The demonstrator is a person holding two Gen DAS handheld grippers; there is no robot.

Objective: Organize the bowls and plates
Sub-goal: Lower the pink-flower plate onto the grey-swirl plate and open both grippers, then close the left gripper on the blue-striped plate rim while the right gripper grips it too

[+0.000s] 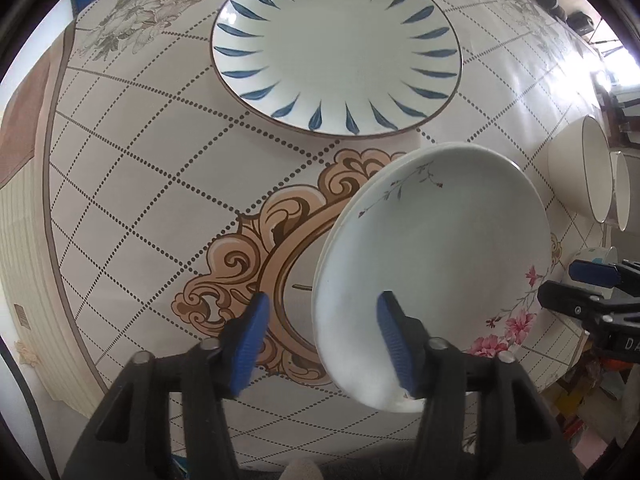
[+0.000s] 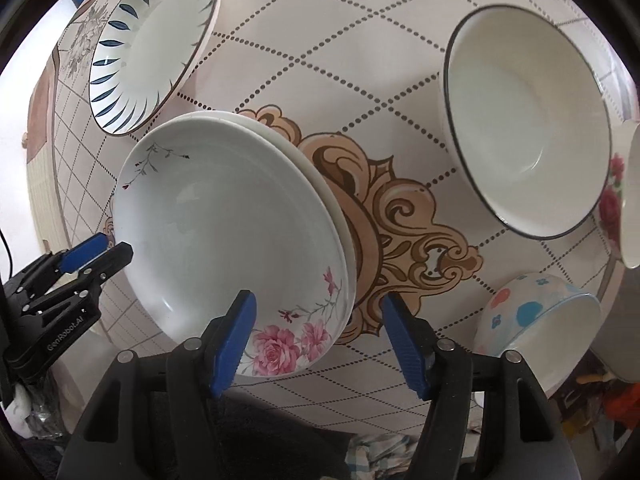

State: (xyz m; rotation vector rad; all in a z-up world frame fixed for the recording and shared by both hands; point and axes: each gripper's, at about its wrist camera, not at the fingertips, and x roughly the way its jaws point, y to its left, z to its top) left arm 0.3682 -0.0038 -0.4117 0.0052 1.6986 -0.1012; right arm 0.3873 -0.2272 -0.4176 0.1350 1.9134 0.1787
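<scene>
Left wrist view shows the left gripper (image 1: 322,344) with its jaws spread wide, the right pad lying over the near rim of the floral plate (image 1: 436,276) and the left pad over bare tablecloth (image 1: 132,184), so nothing is clamped. The floral plate sits on a second white plate whose edge peeks out behind it, which suggests the plates are being gathered into one stack; the blue-leaf plate (image 1: 336,46) lies apart farther back, probably next to join. From the right wrist view the right gripper (image 2: 318,340) is likewise wide, empty, poised beside the stack's rim. The bowls cluster on the right: a dark-rimmed white bowl (image 2: 528,132) and a spotted bowl (image 2: 536,316). Another white bowl is cut off at the frame's edge, and how many plates lie beneath the floral one cannot be told.
</scene>
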